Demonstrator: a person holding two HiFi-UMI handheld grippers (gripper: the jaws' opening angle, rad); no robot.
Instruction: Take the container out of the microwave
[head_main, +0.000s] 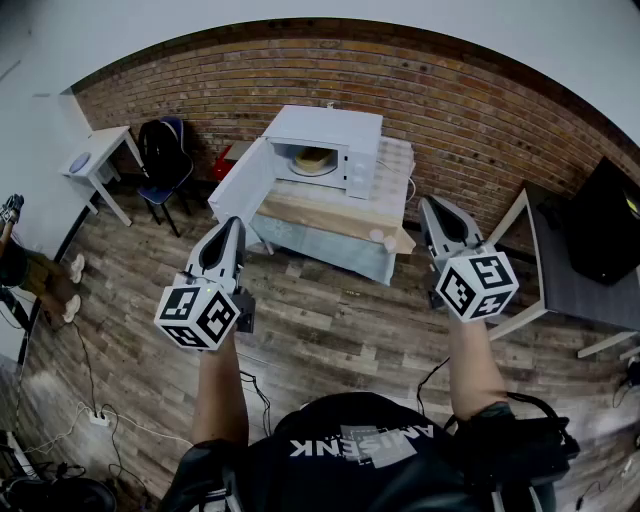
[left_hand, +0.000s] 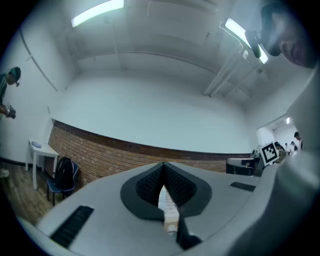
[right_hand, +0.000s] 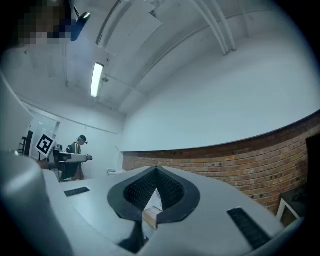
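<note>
A white microwave (head_main: 330, 148) stands on a wooden table (head_main: 330, 212) against the brick wall, its door (head_main: 240, 185) swung open to the left. Inside sits a pale container (head_main: 313, 160). My left gripper (head_main: 230, 238) is held in the air well short of the table's left end, shut, with nothing in it. My right gripper (head_main: 438, 215) hovers off the table's right corner, also shut and empty. In the left gripper view the jaws of the left gripper (left_hand: 163, 169) meet at the tip. The right gripper view shows the right gripper (right_hand: 156, 174) shut, with a wooden table corner (right_hand: 150, 218) below.
A small white object (head_main: 377, 237) lies near the table's front right corner. A white side table (head_main: 98, 160) and a chair with a black bag (head_main: 165, 152) stand at the left wall. At the right is a dark desk (head_main: 575, 280). Cables and a power strip (head_main: 100, 418) lie on the floor.
</note>
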